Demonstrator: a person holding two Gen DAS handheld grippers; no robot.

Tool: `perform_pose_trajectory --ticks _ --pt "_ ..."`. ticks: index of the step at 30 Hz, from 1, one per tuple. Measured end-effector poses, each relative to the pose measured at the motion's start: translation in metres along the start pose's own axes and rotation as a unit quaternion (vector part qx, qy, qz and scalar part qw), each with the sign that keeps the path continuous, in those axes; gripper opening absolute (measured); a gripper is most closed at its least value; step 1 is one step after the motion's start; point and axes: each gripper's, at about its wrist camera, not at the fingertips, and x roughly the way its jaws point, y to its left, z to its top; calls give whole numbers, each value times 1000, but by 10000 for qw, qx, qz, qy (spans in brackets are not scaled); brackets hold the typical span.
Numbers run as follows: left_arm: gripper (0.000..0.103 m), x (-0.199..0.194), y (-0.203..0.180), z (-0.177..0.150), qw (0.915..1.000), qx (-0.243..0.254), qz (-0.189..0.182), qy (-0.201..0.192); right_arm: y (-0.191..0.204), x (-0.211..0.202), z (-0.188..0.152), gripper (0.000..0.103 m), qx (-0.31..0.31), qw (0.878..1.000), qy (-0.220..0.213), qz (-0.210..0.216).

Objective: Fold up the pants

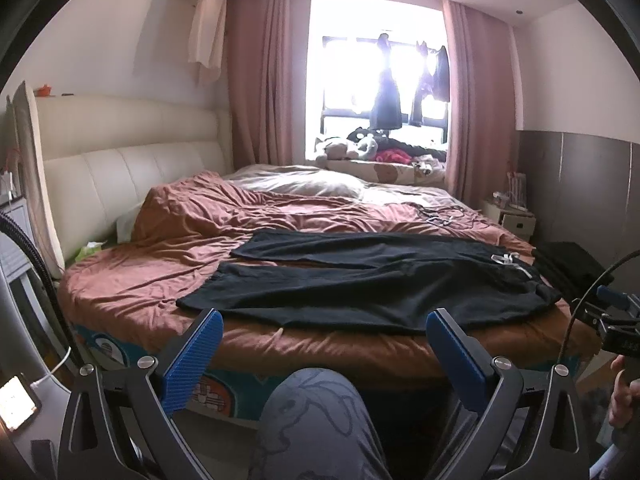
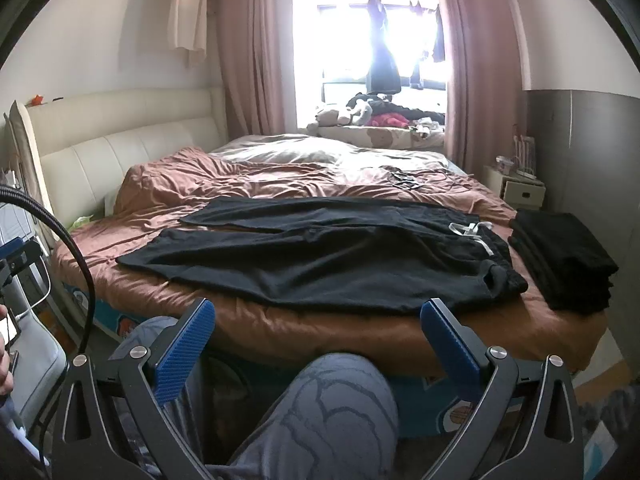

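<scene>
On a bed (image 2: 280,332) covered with a wrinkled rust-brown blanket (image 2: 192,188), a pair of black pants (image 2: 320,256) lies spread flat, legs pointing left toward a cream padded headboard (image 2: 120,144), the waistband with its white drawstring (image 2: 474,232) to the right. A stack of folded dark clothes (image 2: 564,256) sits near the waistband, at the bed's right corner. The left gripper (image 1: 320,322) and right gripper (image 2: 318,312) hover short of the bed's near edge, each with blue pads spread wide, grasping nothing. A person's knee in grey patterned fabric (image 2: 336,408) shows below them.
</scene>
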Motion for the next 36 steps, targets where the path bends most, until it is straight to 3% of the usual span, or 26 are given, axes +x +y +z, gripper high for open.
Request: perform_pose_trajectory --ticks 36 --pt "102 -5 -4 -4 9999 54 -136 -20 -4 1 -10 103 91 9999 -8 48"
